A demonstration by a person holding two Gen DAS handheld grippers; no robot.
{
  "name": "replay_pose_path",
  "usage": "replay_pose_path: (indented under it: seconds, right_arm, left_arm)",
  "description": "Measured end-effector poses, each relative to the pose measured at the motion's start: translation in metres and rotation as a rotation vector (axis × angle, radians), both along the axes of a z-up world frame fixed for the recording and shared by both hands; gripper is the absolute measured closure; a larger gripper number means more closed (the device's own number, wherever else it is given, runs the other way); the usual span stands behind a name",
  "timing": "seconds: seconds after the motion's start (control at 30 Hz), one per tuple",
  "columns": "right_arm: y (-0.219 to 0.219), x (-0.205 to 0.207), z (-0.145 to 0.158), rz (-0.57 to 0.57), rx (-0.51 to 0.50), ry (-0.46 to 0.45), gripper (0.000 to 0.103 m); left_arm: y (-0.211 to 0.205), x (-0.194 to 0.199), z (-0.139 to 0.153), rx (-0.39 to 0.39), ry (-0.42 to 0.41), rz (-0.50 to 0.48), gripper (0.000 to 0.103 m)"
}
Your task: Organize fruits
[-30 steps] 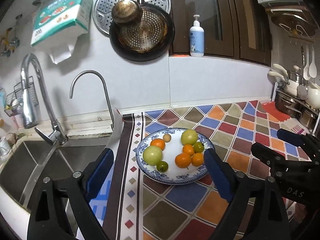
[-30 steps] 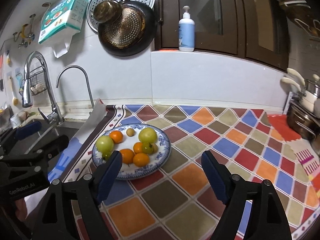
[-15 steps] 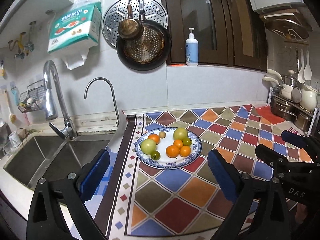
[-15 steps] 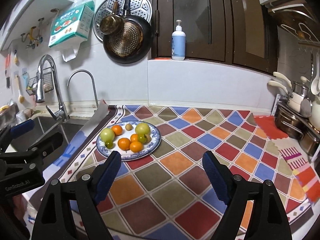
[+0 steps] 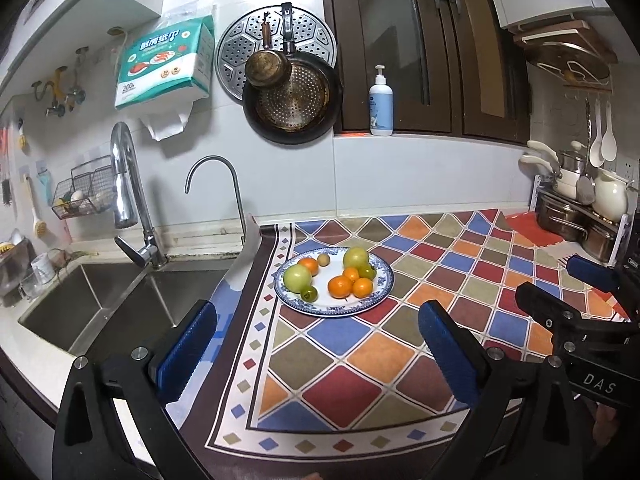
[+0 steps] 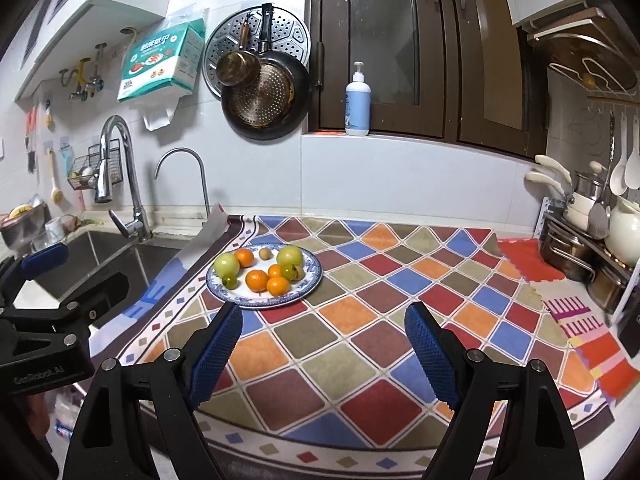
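A blue-rimmed white plate (image 5: 383, 280) (image 6: 312, 280) stands on the checkered mat near the sink. On it lie several fruits: two large green ones (image 5: 297, 277) (image 6: 289, 256), several oranges (image 5: 340, 286) (image 6: 257, 280), small dark green ones (image 5: 309, 293) and a small brown one (image 5: 323, 259). My left gripper (image 5: 318, 350) is open and empty, well short of the plate. My right gripper (image 6: 324, 344) is open and empty, to the plate's front right. Each gripper shows at the edge of the other's view.
A steel sink (image 5: 120, 300) with two taps (image 5: 128, 200) lies left of the mat. Pots and a kettle (image 6: 600, 240) crowd a rack at the right. Pans (image 5: 292, 104) and a soap bottle (image 5: 380, 104) are on the back wall. The counter's front edge is close below.
Both grippers have pulled back and up from the plate, which now looks smaller and farther off. The fruits have not moved. Both grippers stay open.
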State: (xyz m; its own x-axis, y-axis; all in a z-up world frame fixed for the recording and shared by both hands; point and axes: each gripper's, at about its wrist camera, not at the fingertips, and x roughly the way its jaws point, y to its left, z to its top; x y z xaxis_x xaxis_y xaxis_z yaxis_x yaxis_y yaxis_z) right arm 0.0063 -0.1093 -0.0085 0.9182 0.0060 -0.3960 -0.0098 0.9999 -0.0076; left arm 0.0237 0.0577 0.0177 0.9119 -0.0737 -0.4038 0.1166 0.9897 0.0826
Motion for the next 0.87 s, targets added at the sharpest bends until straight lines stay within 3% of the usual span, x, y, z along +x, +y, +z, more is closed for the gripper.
replay_pose_path:
  seconds: [0.43,0.87]
  right_arm:
    - [-0.007,-0.026,0.000,0.011,0.001,-0.019,0.019]
    - [-0.014,-0.029,-0.006,0.015,0.011,-0.001,0.019]
  left_arm:
    - [-0.009,-0.026,0.002,0.011,-0.007,0.022,0.000]
    - [-0.015,-0.024,-0.004,0.004,0.034,0.018,0.000]
